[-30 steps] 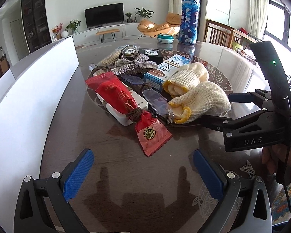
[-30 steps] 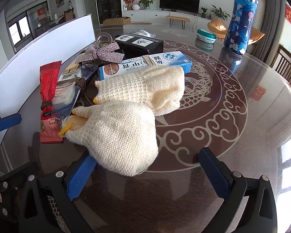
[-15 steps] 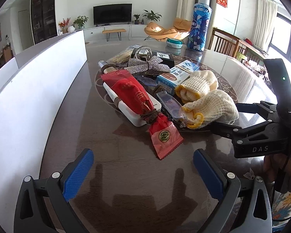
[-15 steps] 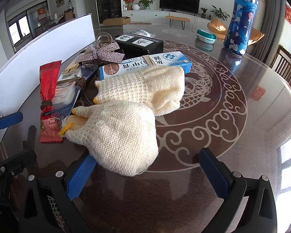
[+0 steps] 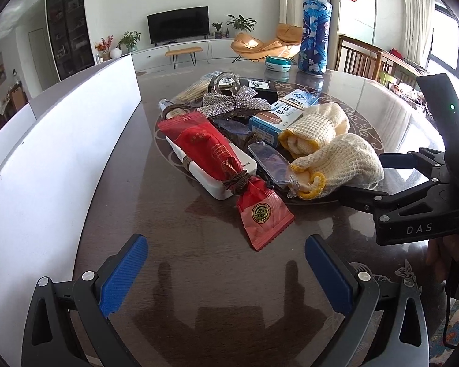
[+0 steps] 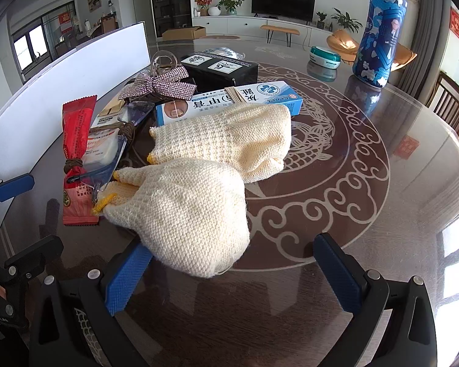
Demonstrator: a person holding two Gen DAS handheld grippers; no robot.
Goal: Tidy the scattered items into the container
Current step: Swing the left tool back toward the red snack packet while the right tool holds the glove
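Right gripper (image 6: 232, 272) is sitting low over the table (image 6: 382, 214), jaws wide; nearer glove (image 6: 186, 214) is lying between them, touching the left finger; left gripper (image 5: 226, 272) is hovering wide open, red packet (image 5: 260, 214) just ahead.

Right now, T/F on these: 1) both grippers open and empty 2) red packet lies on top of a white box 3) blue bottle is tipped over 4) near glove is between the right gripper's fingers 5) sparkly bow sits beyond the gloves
1) Both grippers, left and right, are open and empty. True.
2) The red packet lies on top of a white box. True.
3) The blue bottle is tipped over. False: it stands upright.
4) The near glove is gripped by the right gripper. False: the open jaws straddle its tip, not closed.
5) The sparkly bow sits beyond the gloves. True.
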